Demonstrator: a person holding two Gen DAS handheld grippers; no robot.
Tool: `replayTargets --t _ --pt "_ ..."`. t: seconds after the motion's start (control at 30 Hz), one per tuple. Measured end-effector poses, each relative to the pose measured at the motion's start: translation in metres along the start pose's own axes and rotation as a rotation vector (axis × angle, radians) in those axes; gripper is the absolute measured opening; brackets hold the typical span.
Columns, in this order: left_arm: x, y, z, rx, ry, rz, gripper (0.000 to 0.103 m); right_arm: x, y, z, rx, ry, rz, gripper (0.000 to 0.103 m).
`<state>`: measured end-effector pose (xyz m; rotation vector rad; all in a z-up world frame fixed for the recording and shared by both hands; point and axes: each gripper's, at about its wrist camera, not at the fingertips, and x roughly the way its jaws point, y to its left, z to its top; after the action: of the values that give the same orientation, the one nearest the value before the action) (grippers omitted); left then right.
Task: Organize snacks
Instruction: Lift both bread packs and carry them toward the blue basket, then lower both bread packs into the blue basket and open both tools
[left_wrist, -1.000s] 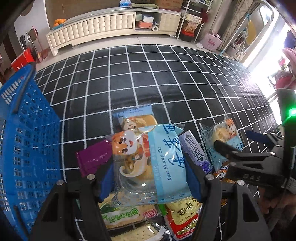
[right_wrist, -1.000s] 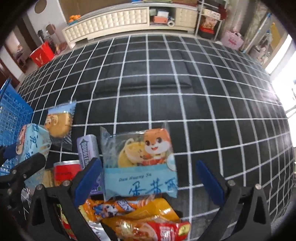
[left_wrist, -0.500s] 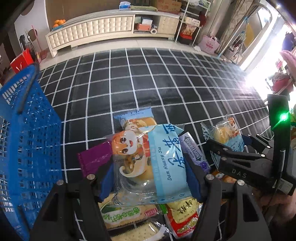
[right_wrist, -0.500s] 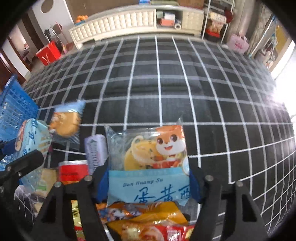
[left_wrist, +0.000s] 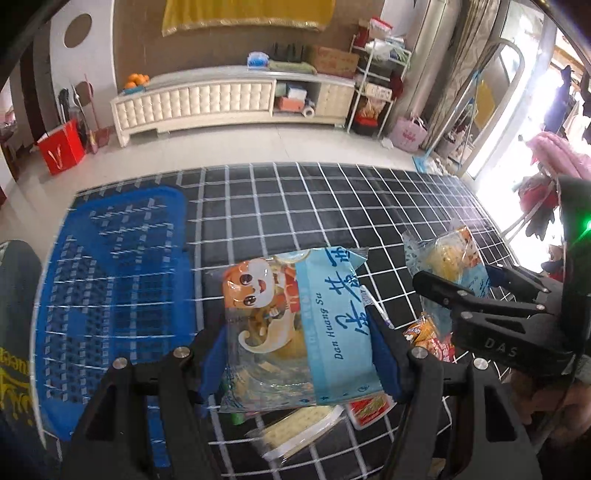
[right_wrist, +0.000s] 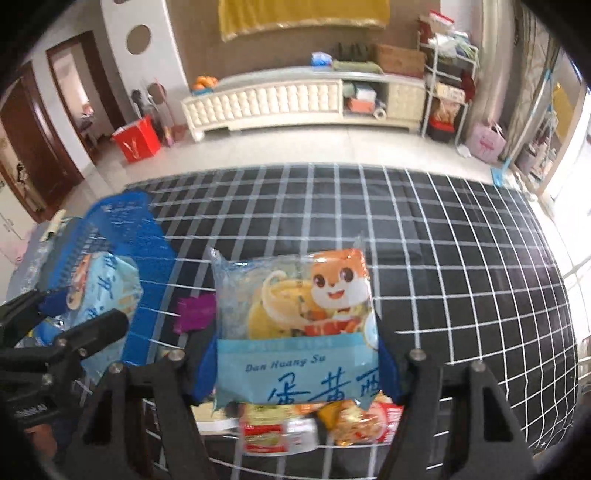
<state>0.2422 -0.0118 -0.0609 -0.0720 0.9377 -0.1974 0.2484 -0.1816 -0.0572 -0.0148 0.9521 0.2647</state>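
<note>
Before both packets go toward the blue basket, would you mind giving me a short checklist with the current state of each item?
1. Left gripper shut on its Dan Huang Su packet: ok, both pads press the sides.
2. Right gripper shut on its own Dan Huang Su packet: ok.
3. Both packets lifted off the snack pile: ok, the pile lies below them.
4. Blue basket within view on the left: ok.
5. Room inside the basket: cannot tell, its interior is blurred.
6. Grippers apart from each other: ok, a gap shows between them in the left wrist view.
</note>
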Motion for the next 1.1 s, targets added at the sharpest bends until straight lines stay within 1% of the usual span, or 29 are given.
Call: replayTargets --t 0.13,0.23,0.37,0.47,0.6,0.7,0.8,0.93,1.1 --pt "-0.031 0.021 -0.006 0.019 -0.035 0.041 0.065 -0.013 0.037 0.003 -0.059 -0.031 0.019 0.073" --pt "-0.047 0.034 -0.007 0.028 -0.061 0.089 0.065 -0.018 0.061 0.007 -0.086 -0.038 0.053 0.073" --pt "-0.06 0.062 -0.009 0.001 -0.071 0.089 0.065 -0.017 0.084 0.017 -0.12 -0.038 0.094 0.073" --pt "-0.062 0.081 -0.007 -0.014 -0.073 0.108 0.065 -0.011 0.098 0.026 -0.148 -0.039 0.107 0.073" --pt "-0.059 0.113 -0.002 -0.049 -0.063 0.129 0.065 -0.004 0.121 0.033 -0.183 -0.031 0.139 0.073" --pt "-0.053 0.138 0.004 -0.081 -0.048 0.131 0.065 0.002 0.135 0.041 -0.211 -0.034 0.135 0.073" --pt "-0.043 0.15 0.013 -0.081 -0.029 0.143 0.065 0.015 0.142 0.045 -0.219 -0.016 0.122 0.073" --pt "-0.024 0.154 0.024 -0.07 -0.008 0.149 0.065 0.038 0.147 0.056 -0.218 0.033 0.162 0.073" --pt "-0.008 0.175 0.031 -0.109 0.012 0.106 0.065 0.053 0.162 0.07 -0.284 0.051 0.167 0.073"
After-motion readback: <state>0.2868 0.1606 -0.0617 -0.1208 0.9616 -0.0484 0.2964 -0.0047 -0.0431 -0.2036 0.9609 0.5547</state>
